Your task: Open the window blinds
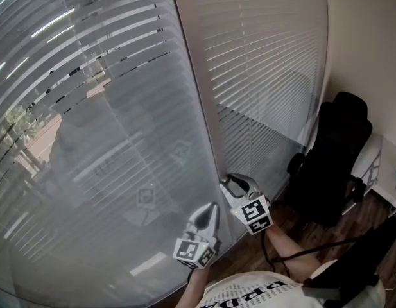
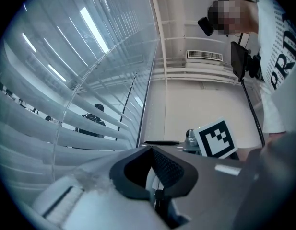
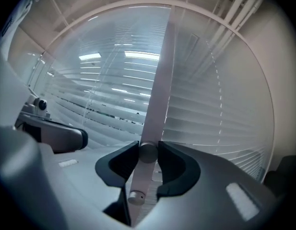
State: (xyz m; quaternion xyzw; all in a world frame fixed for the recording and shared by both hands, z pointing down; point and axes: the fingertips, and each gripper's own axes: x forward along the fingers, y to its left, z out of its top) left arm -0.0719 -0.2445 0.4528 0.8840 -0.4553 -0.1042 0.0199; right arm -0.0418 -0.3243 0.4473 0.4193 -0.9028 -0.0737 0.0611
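Horizontal slat blinds (image 1: pixel 88 76) hang behind glass, their slats partly tilted, with a second set (image 1: pixel 262 56) to the right. A grey upright frame post (image 1: pixel 198 108) divides them. My right gripper (image 1: pixel 230 181) is at the base of that post. In the right gripper view its jaws (image 3: pixel 148 153) are shut on a small round knob (image 3: pixel 148 152) on the post (image 3: pixel 159 80). A second small knob (image 3: pixel 136 197) sits just below. My left gripper (image 1: pixel 210 209) hangs beside it on the left, near the glass and touching nothing. Its fingers (image 2: pixel 152 166) are together and hold nothing.
A black office chair (image 1: pixel 332 153) stands in the corner at the right, on dark wood floor (image 1: pixel 249 262). A black cable (image 1: pixel 313 249) trails across the floor by my body. The pale side wall (image 1: pixel 371 37) closes off the right.
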